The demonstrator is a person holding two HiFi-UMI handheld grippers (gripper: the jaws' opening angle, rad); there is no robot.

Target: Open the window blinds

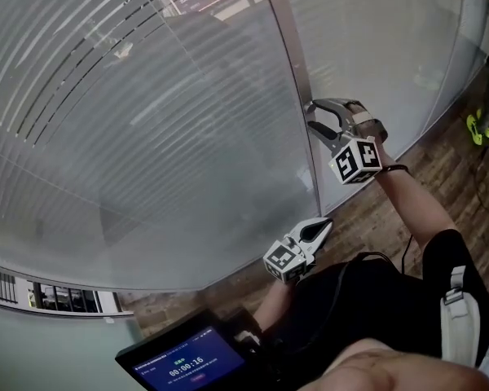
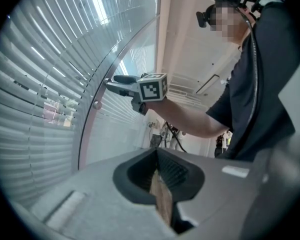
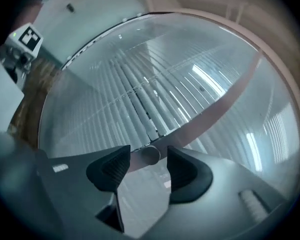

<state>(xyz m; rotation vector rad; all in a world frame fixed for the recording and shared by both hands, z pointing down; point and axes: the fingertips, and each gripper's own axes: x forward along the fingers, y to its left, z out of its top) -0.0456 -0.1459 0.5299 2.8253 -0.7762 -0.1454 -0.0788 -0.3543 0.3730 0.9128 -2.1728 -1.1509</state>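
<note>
In the head view the window blinds [image 1: 147, 112] fill the upper left and centre behind glass, and a vertical metal frame [image 1: 289, 63] divides the panes. The right gripper [image 1: 311, 116] reaches to that frame at right of centre with its jaws spread. The left gripper [image 1: 322, 228] sits lower, near the middle, over the wooden floor [image 1: 440, 165], with its jaws together. A tablet [image 1: 183, 361] with a timer screen shows at lower left.

In the left gripper view its jaws are closed to a thin slit and hold nothing. The right gripper points at the frame just above a small round knob [image 2: 96, 104].

In the right gripper view that knob stands between the parted fingers [image 3: 110, 168]. Neither pad presses on it.
</note>
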